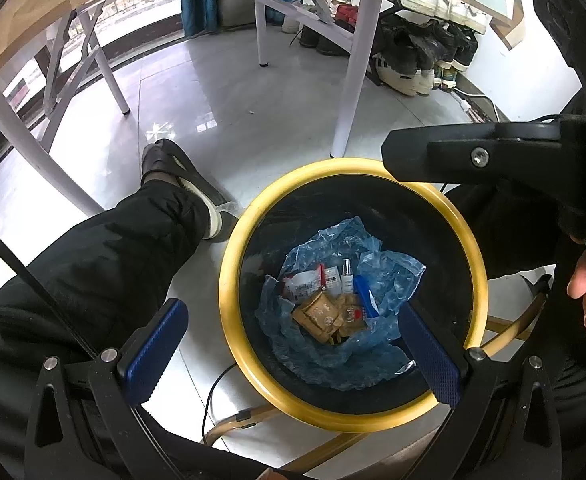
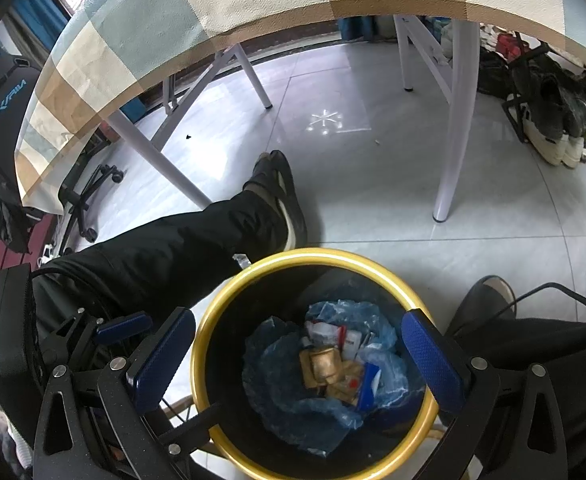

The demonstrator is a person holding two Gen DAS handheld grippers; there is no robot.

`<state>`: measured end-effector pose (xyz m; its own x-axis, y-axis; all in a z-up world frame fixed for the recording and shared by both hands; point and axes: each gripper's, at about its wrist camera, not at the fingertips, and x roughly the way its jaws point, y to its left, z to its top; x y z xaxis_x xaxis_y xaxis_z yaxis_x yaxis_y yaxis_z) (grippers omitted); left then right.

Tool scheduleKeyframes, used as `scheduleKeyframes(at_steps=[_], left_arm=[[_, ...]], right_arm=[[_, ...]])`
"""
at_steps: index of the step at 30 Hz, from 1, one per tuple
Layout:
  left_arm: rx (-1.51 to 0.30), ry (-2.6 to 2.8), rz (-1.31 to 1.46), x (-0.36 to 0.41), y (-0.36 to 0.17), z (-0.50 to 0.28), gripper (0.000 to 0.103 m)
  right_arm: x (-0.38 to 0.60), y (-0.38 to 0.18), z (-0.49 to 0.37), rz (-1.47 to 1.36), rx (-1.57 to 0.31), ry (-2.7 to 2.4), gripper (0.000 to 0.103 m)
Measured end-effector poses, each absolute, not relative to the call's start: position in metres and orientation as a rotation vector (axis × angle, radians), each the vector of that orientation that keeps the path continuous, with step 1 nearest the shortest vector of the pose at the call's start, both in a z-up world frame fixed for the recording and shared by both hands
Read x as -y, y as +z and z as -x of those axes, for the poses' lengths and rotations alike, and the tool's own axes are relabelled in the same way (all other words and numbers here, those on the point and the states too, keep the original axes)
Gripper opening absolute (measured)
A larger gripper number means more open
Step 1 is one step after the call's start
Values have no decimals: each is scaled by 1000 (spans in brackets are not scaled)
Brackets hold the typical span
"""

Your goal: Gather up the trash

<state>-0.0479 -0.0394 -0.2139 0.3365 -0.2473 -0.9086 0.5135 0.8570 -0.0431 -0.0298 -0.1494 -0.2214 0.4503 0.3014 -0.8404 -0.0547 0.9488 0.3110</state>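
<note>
Trash sits at the bottom of the bin [image 1: 229, 280], black inside with a yellow rim, standing on the floor tiles [image 1: 229, 92] between the person's legs. Contents lie on a crumpled blue plastic bag [image 1: 389, 280]: brown wrappers [image 1: 321, 316], a white wrapper [image 1: 303, 284], a small white bottle [image 1: 347, 276], a blue-and-white tube [image 1: 365, 296].

Handling, my read: all light. Bag is thin, soft and slippery, so it will bunch; pinch a raised fold near the bin wall. Wrappers crush flat. Bottle is stiff and may roll; take it across the body.

Left gripper [image 1: 293, 344]: jaws spread wide, empty, touching nothing, held above the rim. Right gripper [image 2: 299, 356]: same, wide apart and empty, centred over the bin. Both blue pads [image 2: 165, 356] are clear of the rim.
</note>
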Motion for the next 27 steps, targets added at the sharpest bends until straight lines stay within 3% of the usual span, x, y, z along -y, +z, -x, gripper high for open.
scheduleKeyframes(at_steps=[27], left_arm=[[-1121,-490,-281,40,-215,49,102]], right_arm=[[148,-224,30,-249,-1089,223,103]])
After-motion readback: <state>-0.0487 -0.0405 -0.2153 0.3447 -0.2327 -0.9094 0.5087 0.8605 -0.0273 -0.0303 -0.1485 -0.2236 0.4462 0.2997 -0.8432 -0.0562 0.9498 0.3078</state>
